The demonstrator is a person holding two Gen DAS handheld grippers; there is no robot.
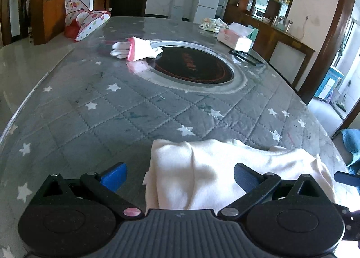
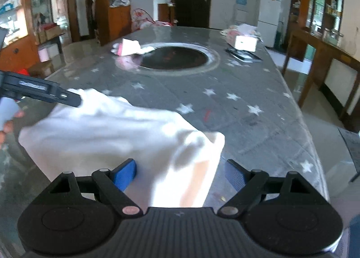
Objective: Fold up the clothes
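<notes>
The white garment lay bunched on the grey quilted surface, spread between and just ahead of both claws. The left claw had its 2 blue pads wide apart over the cloth. The right claw was likewise spread apart, gripping nothing.

Daylit room, fairly bright. Strong fisheye bend + dark vignette at corners, both views. Glare on glossy table cover far end. Left wrist view sharp. Right wrist view motion-blurred; white garment blown out near bottom, soft shadows in folds.
</notes>
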